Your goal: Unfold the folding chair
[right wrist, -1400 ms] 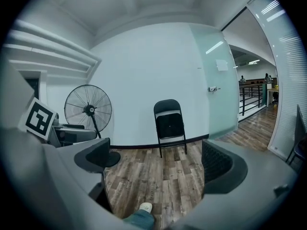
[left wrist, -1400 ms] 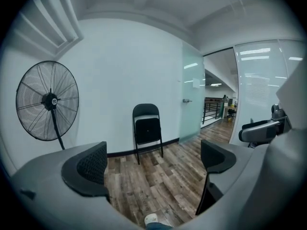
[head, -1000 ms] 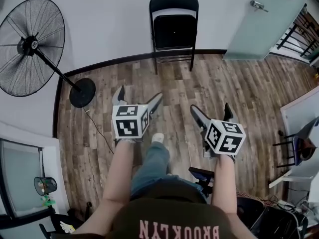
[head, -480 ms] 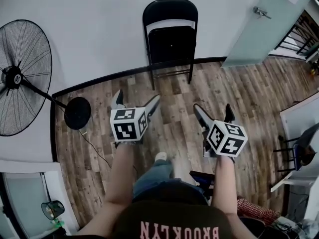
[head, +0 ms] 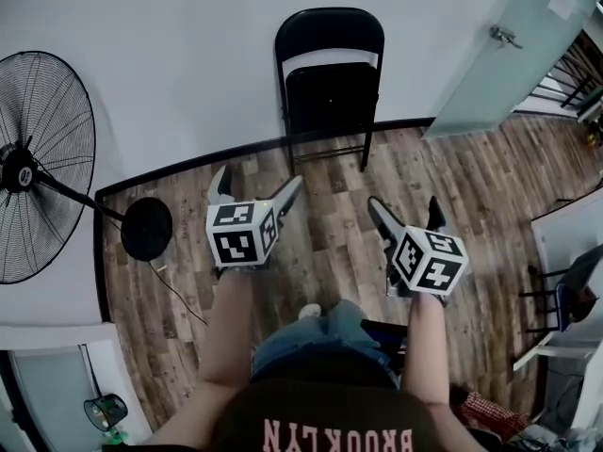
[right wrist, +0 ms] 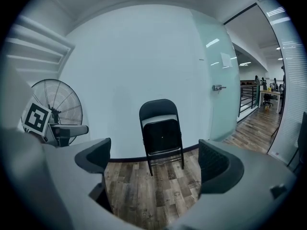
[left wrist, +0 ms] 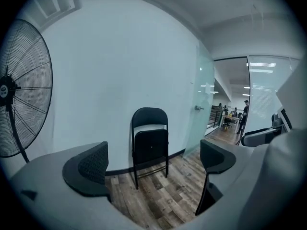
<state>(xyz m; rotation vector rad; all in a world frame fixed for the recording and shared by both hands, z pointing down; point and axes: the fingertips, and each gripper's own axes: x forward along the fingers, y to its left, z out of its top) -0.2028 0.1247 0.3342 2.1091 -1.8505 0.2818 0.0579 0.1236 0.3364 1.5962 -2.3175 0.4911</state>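
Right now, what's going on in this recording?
A person holds a gripper in each hand and faces a black folding chair that stands folded flat against the white wall. The left gripper and right gripper both have their jaws apart with nothing between them, well short of the chair. Unfolding has not begun. A floor fan stands off to the left.
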